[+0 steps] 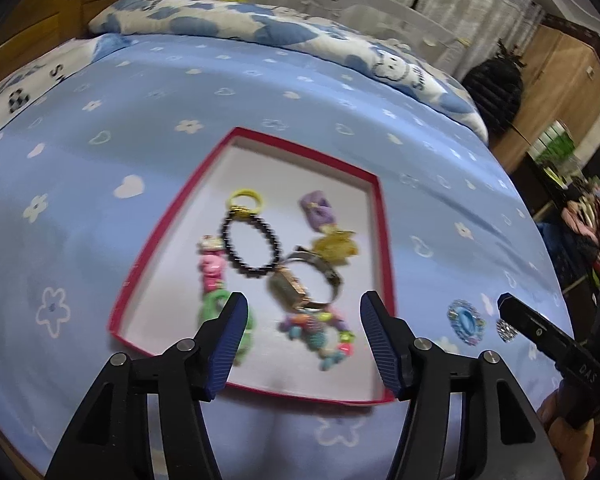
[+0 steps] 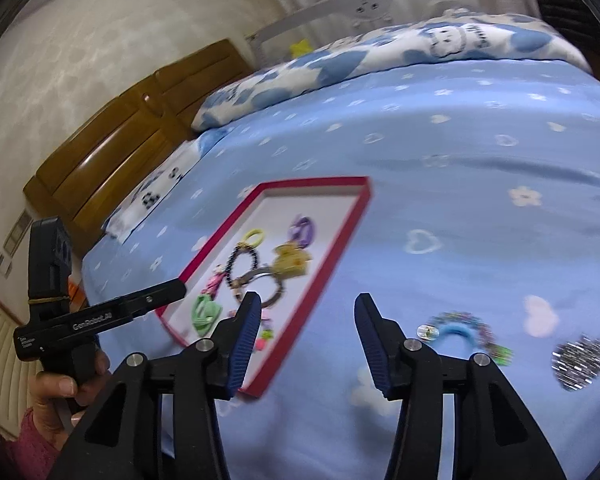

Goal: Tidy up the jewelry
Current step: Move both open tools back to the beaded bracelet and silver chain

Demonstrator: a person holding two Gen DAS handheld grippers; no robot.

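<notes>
Left gripper (image 1: 304, 312) and right gripper (image 2: 306, 314) both released, nothing between jaws. Red tray (image 1: 384, 216), frame centre, holds watch (image 1: 300, 284), bead bracelet (image 1: 252, 240). Brooch (image 2: 464, 330) lower right on sheet (image 2: 460, 168).

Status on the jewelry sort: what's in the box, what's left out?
Done: the red box already holds a dark bead bracelet, a watch, a colourful bracelet and several clips.
In hand: nothing. The left tool and right tool are both open and empty.
Left: a blue piece and a silver heart lie on the blue sheet, outside the box.
</notes>
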